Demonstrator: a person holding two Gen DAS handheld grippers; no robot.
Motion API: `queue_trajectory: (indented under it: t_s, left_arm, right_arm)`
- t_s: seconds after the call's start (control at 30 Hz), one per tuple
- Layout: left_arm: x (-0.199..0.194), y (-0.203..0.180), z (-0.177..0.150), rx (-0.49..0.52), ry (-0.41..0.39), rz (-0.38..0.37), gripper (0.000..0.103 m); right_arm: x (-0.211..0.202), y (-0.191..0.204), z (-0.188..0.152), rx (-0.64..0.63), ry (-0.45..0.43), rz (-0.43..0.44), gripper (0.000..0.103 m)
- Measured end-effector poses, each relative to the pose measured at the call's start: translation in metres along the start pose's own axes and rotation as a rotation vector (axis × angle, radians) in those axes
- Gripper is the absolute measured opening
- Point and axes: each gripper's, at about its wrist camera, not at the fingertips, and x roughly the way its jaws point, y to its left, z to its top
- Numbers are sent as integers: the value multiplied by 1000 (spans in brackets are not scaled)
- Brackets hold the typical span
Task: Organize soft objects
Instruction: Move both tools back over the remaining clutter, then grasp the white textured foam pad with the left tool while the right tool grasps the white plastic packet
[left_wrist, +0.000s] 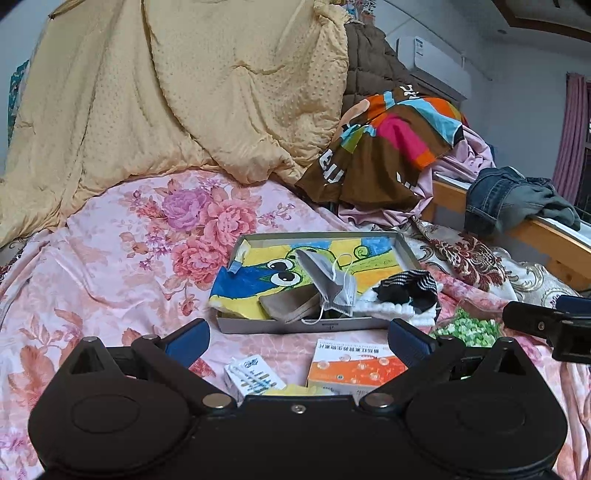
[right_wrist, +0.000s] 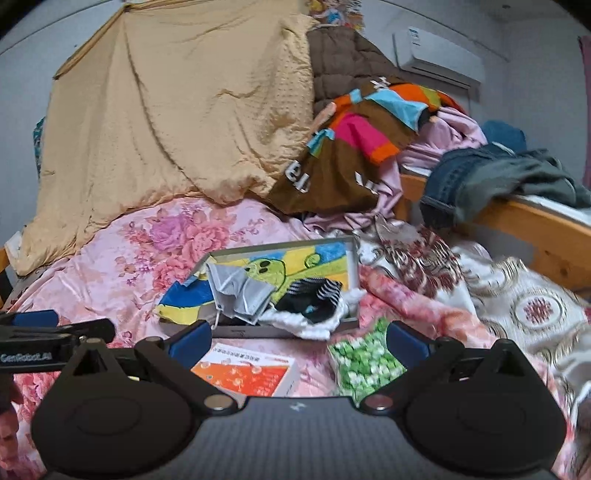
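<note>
Pink floral-sheeted bed (left_wrist: 110, 258), heaped bedding behind. One shallow grey cardboard tray (left_wrist: 295, 325) holding one grey face mask (left_wrist: 332, 284), one striped black sock (left_wrist: 406, 286). Left claw (left_wrist: 299, 334), right claw (right_wrist: 299, 338): both spread, empty.

Both wrist views look forward, low over the bed (left_wrist: 110, 258), near the tray (left_wrist: 314, 325). The right view sits rightward. Both share the tray and yellow quilt (right_wrist: 177, 122).
</note>
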Motion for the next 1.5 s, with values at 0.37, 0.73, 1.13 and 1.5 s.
queue_trajectory:
  t_s: [0.37,0.73,1.13,1.5]
  left_arm:
    - [-31,22,-27,3,-11,-39,102]
    - [-55,37,-58,29,-4,-78,102]
    - [-58,66,-84,34,28,-79,102]
    - [-49,103,-105,18,118,-121,102]
  right_arm:
    - [-34,10,-26,50,-30,10,103]
    - [-53,33,-46,1,-31,48,103]
    - [-54,66,-75,-76,46,120,103]
    - [-43,101,-102,-162,149,223,103]
